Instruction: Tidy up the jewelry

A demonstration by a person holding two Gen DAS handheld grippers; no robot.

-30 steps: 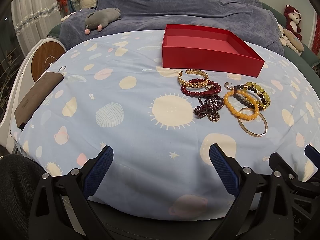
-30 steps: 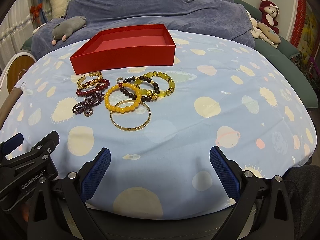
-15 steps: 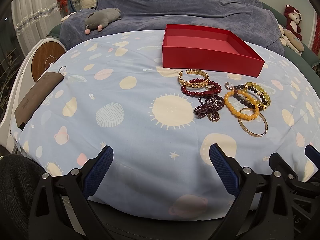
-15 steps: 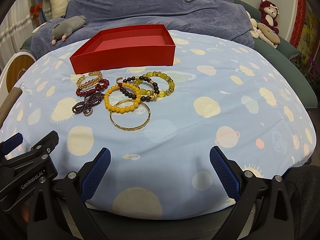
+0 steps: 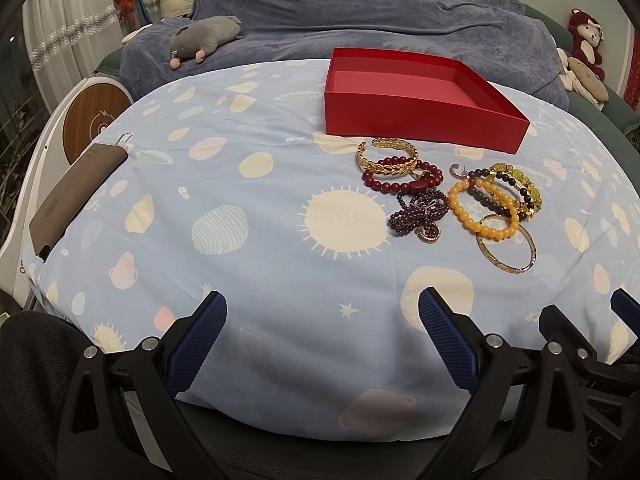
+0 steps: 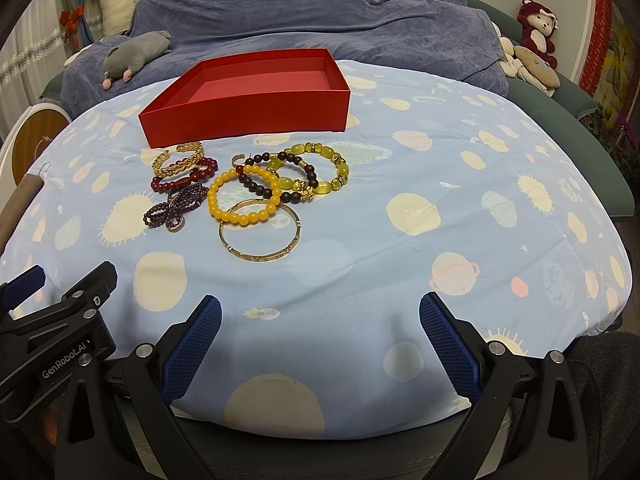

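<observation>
An empty red box (image 5: pixel 420 96) (image 6: pixel 248 96) stands on the blue patterned cloth. In front of it lies a cluster of bracelets: a gold leaf cuff (image 5: pixel 386 156) (image 6: pixel 178 158), a dark red bead bracelet (image 5: pixel 402 180), a purple bead string (image 5: pixel 420 216) (image 6: pixel 172 210), an orange bead bracelet (image 5: pixel 482 212) (image 6: pixel 244 194), a green-yellow bead bracelet (image 6: pixel 316 172) and a thin gold bangle (image 5: pixel 506 244) (image 6: pixel 259 236). My left gripper (image 5: pixel 322 336) and right gripper (image 6: pixel 320 338) are both open and empty at the near edge of the table.
A brown case (image 5: pixel 74 192) lies at the left table edge. A grey plush toy (image 5: pixel 204 38) rests on the blue-covered sofa behind. More plush toys (image 6: pixel 536 40) sit at the back right. A round wooden-faced device (image 5: pixel 98 120) stands to the left.
</observation>
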